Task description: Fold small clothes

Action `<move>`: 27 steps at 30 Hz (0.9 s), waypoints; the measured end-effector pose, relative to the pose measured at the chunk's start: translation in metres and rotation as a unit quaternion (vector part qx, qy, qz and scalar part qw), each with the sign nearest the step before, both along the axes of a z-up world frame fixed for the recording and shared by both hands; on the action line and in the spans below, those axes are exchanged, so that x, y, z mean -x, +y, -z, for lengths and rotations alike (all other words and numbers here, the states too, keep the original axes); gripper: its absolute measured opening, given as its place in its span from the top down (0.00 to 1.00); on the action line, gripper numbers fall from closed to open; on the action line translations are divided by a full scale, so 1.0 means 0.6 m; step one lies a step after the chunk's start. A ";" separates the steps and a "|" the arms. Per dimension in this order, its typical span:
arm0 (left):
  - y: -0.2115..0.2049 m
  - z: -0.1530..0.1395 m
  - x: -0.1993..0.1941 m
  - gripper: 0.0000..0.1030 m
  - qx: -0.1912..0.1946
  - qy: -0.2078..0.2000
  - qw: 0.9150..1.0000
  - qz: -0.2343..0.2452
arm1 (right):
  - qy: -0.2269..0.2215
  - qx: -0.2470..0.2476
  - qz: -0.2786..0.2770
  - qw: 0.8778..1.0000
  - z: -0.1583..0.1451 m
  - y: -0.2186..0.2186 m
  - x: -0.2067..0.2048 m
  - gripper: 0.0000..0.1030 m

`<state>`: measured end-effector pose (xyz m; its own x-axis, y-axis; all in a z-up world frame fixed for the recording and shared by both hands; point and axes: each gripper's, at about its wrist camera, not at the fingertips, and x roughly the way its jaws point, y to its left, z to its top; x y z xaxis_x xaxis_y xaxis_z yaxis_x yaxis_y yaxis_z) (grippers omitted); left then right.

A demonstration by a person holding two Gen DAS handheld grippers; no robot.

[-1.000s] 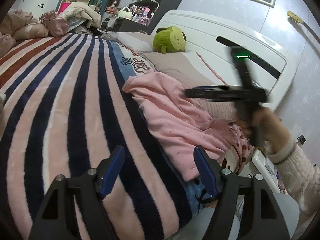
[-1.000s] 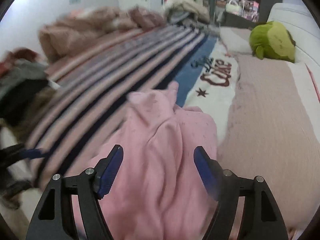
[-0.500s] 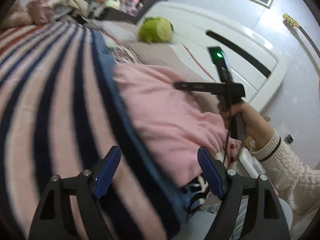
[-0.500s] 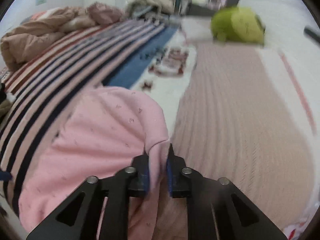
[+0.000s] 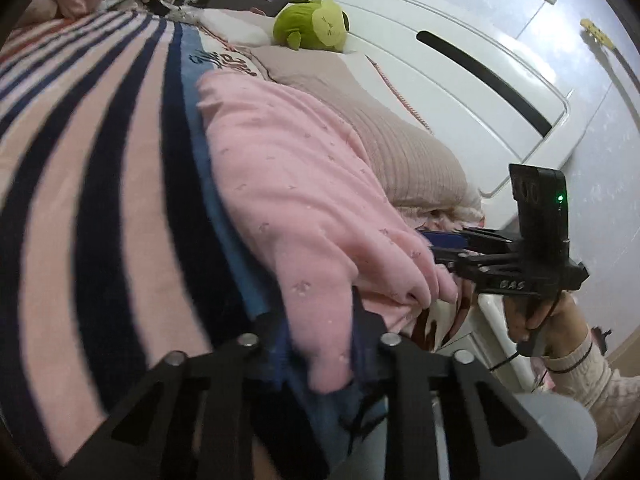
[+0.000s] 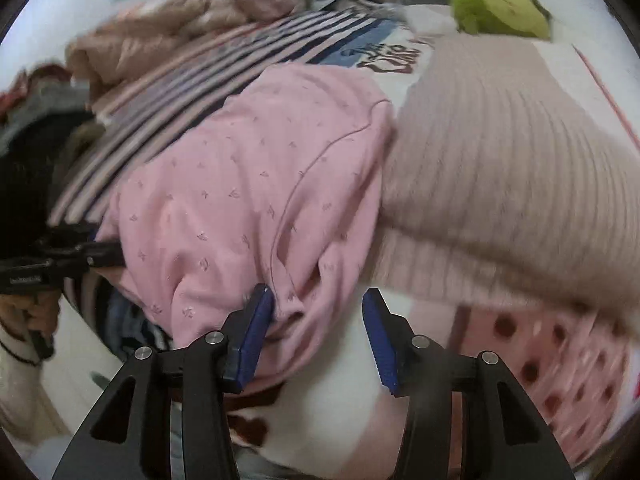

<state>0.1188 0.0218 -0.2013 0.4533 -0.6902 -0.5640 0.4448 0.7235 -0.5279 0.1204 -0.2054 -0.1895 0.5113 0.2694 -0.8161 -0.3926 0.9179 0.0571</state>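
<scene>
A small pink garment with a tiny print lies spread along the near edge of the bed; it also shows in the right wrist view. My left gripper is shut on the garment's near left hem. My right gripper is open, its blue pads straddling the garment's near right hem at the bed edge. The right gripper also shows in the left wrist view, at the garment's right corner. The left gripper shows in the right wrist view at the garment's left side.
The garment lies on a pink and navy striped blanket beside a beige ribbed cover. A green plush toy sits by the white headboard. A heap of clothes lies at the far left.
My left gripper has gone from open to shut on the garment's hem. My right gripper, shut on the garment half a second ago, has opened and sits lower at the bed edge. The garment now lies flatter.
</scene>
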 end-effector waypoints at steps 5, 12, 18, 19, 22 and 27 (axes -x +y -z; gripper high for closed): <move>0.063 -0.043 0.046 0.93 -0.017 -0.027 0.999 -0.023 | 0.032 -0.040 -0.038 0.998 -0.019 0.012 0.014 0.58; 0.146 -0.054 0.045 0.37 -0.010 -0.023 0.997 -0.074 | -0.009 -0.072 -0.018 0.997 -0.097 0.019 -0.079 0.20; 0.074 0.001 -0.011 0.32 0.015 0.029 0.999 -0.021 | 0.030 -0.063 0.003 0.998 -0.058 0.042 -0.200 0.20; 0.061 0.009 -0.020 0.32 0.020 0.036 0.999 -0.013 | 0.031 -0.063 0.004 0.998 -0.051 0.044 -0.207 0.20; 0.016 0.016 -0.038 0.32 0.015 0.021 1.000 0.001 | 0.041 -0.073 0.002 0.997 -0.031 0.051 -0.214 0.20; 0.018 0.029 -0.055 0.76 0.037 0.031 0.999 -0.020 | 0.025 -0.025 -0.017 0.999 -0.014 0.068 -0.204 0.20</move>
<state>0.1519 0.0327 -0.2185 0.4474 -0.7133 -0.5394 0.3811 0.6977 -0.6066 0.2425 -0.1643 -0.1812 0.4595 0.3269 -0.8258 -0.4185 0.8998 0.1233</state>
